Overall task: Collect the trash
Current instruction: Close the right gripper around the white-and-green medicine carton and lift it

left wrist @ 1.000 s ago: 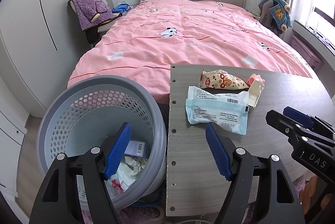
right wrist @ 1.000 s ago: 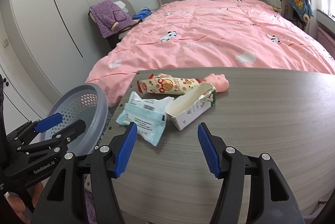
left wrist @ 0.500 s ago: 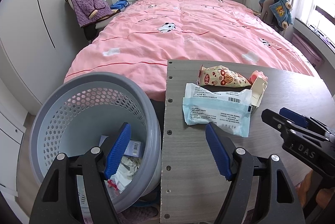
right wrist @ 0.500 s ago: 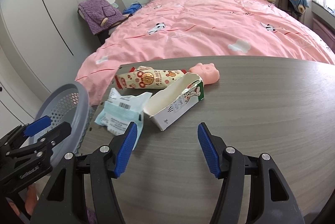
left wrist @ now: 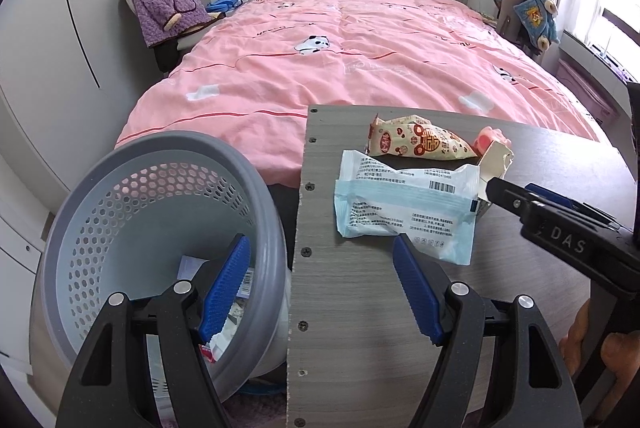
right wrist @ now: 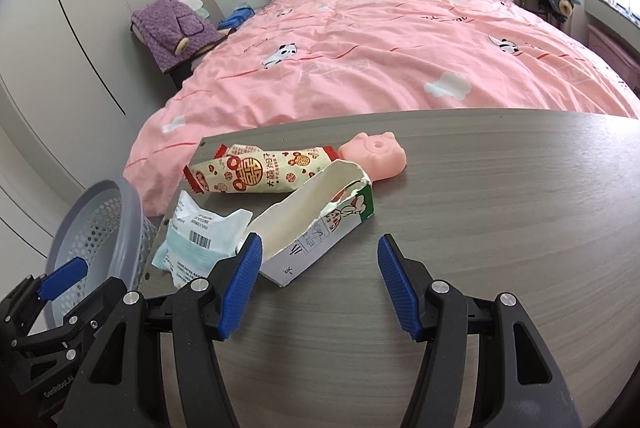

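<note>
I am holding my left gripper (left wrist: pixel 322 286) open and empty, straddling the table's (left wrist: pixel 344 328) edge, with the blue-and-white wrapper (left wrist: pixel 404 212) lying just ahead of its right finger. My right gripper (right wrist: pixel 318 284) is also hanging open, holding nothing, just behind the torn carton (right wrist: pixel 316 224). The red-patterned snack packet (right wrist: pixel 256 176) is lying beyond, touching a pink toy (right wrist: pixel 374 156). The grey basket (left wrist: pixel 160 164) is standing beside the table, holding scraps.
</note>
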`<act>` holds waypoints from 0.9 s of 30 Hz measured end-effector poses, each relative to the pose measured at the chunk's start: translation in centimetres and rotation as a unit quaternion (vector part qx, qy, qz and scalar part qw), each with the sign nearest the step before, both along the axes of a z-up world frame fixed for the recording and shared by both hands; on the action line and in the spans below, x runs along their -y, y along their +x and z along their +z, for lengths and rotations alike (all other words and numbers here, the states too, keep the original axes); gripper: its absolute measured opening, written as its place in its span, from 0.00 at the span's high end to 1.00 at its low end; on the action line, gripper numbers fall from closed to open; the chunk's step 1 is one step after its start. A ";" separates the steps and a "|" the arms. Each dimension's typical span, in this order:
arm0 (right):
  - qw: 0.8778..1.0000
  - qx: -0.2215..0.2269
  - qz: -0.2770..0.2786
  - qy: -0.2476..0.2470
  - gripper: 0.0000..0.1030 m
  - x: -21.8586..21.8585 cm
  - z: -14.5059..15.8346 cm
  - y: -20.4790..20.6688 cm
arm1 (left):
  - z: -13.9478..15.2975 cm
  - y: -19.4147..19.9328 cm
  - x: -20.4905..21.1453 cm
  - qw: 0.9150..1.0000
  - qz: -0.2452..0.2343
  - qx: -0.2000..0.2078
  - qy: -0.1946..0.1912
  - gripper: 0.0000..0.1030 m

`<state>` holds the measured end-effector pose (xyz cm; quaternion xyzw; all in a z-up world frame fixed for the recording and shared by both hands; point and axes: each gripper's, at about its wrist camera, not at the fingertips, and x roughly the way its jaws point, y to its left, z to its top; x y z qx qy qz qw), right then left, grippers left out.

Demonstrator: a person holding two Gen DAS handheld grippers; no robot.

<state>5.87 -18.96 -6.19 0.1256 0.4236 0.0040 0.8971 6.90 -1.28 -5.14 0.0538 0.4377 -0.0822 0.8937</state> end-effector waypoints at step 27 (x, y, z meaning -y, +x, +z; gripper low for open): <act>1.000 -0.012 -0.011 -0.006 0.42 2.0 -0.2 -2.0 | -0.3 0.3 1.6 1.000 -0.018 -0.001 -0.005 0.32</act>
